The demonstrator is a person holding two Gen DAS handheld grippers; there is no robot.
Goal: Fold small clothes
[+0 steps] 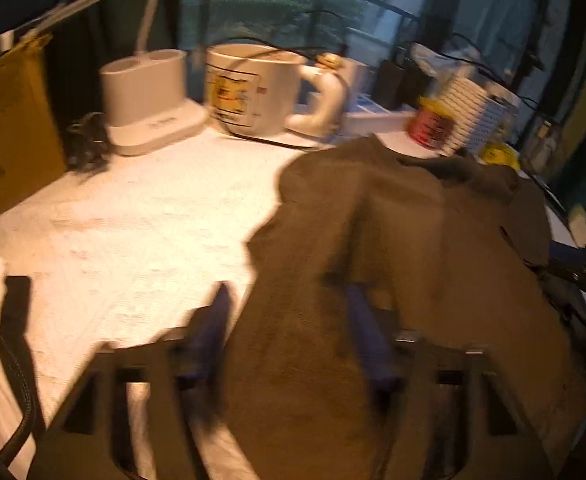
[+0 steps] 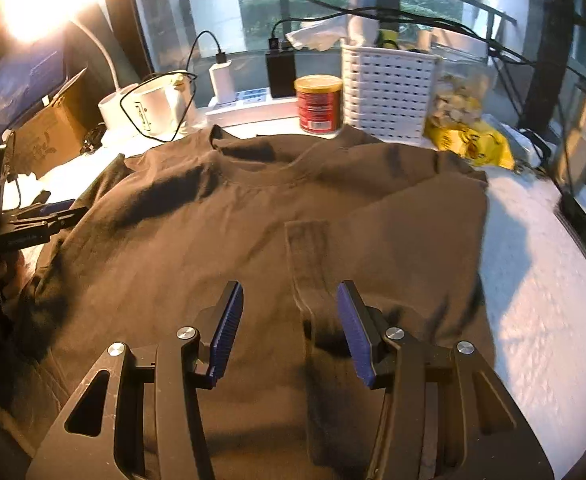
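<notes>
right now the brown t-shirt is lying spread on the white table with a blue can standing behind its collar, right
Not quite: the can is red with a yellow lid, not blue, as the right wrist view shows. The rest holds: the brown t-shirt lies spread on the white table, the can behind its collar.

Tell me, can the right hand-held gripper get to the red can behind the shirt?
Probably yes. The right hand-held gripper is open and holds nothing, and only the flat brown shirt lies between it and the red can. The white basket stands close beside the can.
</notes>
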